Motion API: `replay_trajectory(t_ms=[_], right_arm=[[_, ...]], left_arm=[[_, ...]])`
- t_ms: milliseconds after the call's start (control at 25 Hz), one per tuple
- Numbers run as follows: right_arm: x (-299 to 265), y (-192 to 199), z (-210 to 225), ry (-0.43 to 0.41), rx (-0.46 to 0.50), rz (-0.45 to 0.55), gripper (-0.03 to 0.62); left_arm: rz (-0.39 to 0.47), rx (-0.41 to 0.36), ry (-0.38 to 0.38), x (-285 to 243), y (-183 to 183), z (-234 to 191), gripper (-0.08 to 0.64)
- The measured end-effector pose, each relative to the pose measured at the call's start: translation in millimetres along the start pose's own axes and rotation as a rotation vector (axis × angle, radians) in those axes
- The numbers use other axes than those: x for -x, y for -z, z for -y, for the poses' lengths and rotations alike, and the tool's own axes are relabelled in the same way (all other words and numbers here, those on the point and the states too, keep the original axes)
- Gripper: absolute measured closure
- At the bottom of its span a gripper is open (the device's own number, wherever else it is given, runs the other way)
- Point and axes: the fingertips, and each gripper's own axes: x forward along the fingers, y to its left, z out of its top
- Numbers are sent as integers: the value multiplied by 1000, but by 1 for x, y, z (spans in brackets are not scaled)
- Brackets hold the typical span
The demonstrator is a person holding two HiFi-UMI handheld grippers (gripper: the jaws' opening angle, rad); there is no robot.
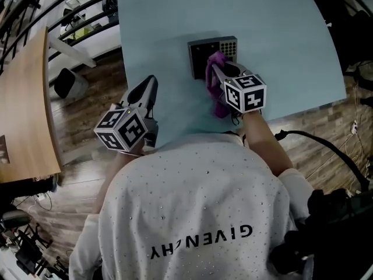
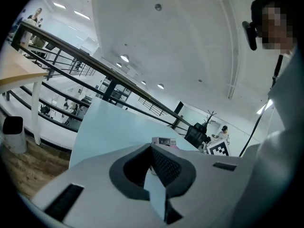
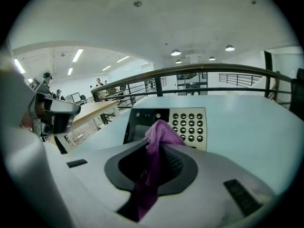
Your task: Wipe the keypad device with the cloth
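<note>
Right gripper (image 3: 159, 145) (image 1: 216, 70): jaws clamped on purple cloth (image 3: 160, 133) (image 1: 219, 101). A bunch pokes out past the tips and the tail hangs back under the body. Left gripper (image 2: 152, 148) (image 1: 151, 84): jaws together at the tips, nothing between them, sitting over the near left part of the table and well apart from the device. Keypad device (image 1: 201, 55) (image 3: 189, 122) lies flat on the table, mid-width, directly ahead of the right gripper. In head view the cloth bunch overlaps its near edge, about where screen meets keys; can't tell whether it actually touches. The left gripper view only catches a small sliver of the device (image 2: 164, 140) over its jaws. Table (image 1: 169, 22) (image 3: 251, 122) (image 2: 107, 127): plain pale blue top, matte. Around it: wood plank floor (image 1: 87, 107), a light wooden desk (image 1: 23, 109) to the left, a dark bin (image 1: 67, 83) (image 2: 13, 134) on the floor beside that. Dark metal railing (image 3: 190, 71) (image 2: 95, 65) runs past the table, with an open office space beyond. White ceiling with round and strip lights, a few people far off. Device look: dark left panel with a rectangular screen and three small dots above it, pale right panel with a grid of dark round keys, four across.
</note>
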Motion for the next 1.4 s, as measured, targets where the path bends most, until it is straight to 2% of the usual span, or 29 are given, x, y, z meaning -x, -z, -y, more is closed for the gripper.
replay_trajectory(t_ms=[360, 440, 640, 760, 880, 1000, 1080, 1400], right_arm=[[10, 2, 22, 83, 97, -13, 540], [11, 6, 31, 99, 58, -23, 538], [16, 11, 50, 111, -112, -2, 537], [20, 12, 61, 158, -153, 7, 538], [22, 14, 64, 160, -205, 20, 537], [21, 10, 59, 186, -201, 24, 538], [16, 3, 43, 165, -178, 35, 538], [-13, -15, -45, -63, -110, 31, 538]], left_arm=[[38, -21, 28, 4, -20, -5, 560], [41, -14, 38, 1, -21, -6, 560], [25, 3, 73, -11, -21, -3, 560], [22, -10, 110, -14, -20, 3, 560], [20, -5, 122, -16, -15, 4, 560], [12, 7, 122, -18, -10, 1, 560], [7, 14, 123, -16, -9, -2, 560], [-2, 16, 146, -15, -5, 0, 560]])
